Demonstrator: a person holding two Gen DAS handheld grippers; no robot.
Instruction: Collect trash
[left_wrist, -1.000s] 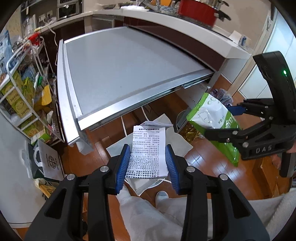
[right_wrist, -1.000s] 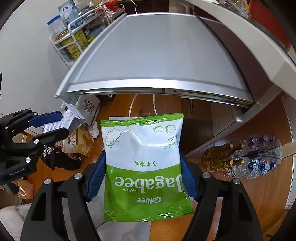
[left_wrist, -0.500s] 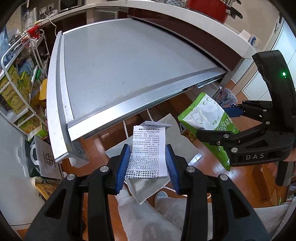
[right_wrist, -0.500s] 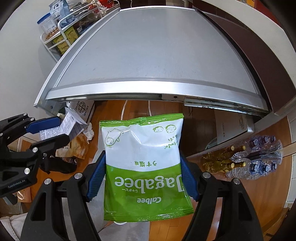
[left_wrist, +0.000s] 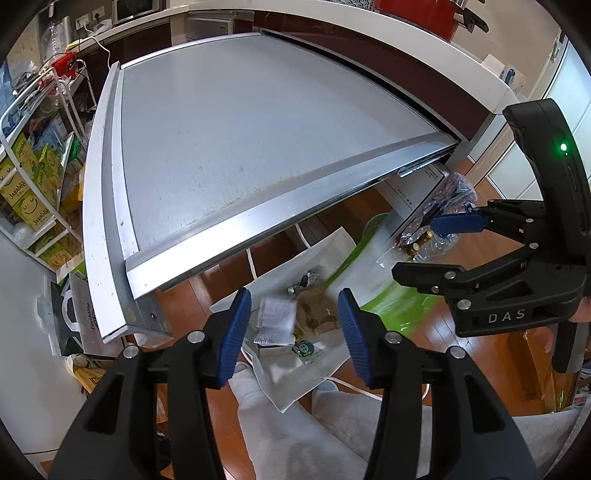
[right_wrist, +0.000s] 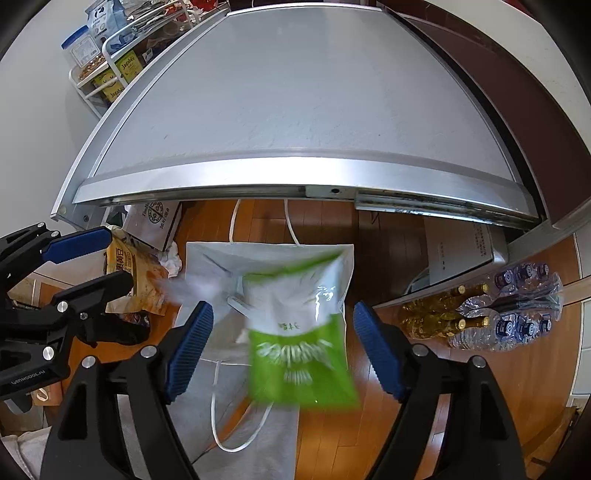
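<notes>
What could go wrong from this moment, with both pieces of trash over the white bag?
1. The green snack bag, blurred and free between the opening right gripper, seems wide against the white bag mouth and may catch on its rim or land on the floor.
2. The receipt, loose below the opening left gripper, is light and could flutter past the opening.

Bright, even indoor light; soft sheen along bench (right_wrist: 295, 173) edge. Strong fisheye bending, dark corners. Green bag (right_wrist: 303, 350) and receipt (left_wrist: 275, 321) motion-blurred; elsewhere sharp.
</notes>
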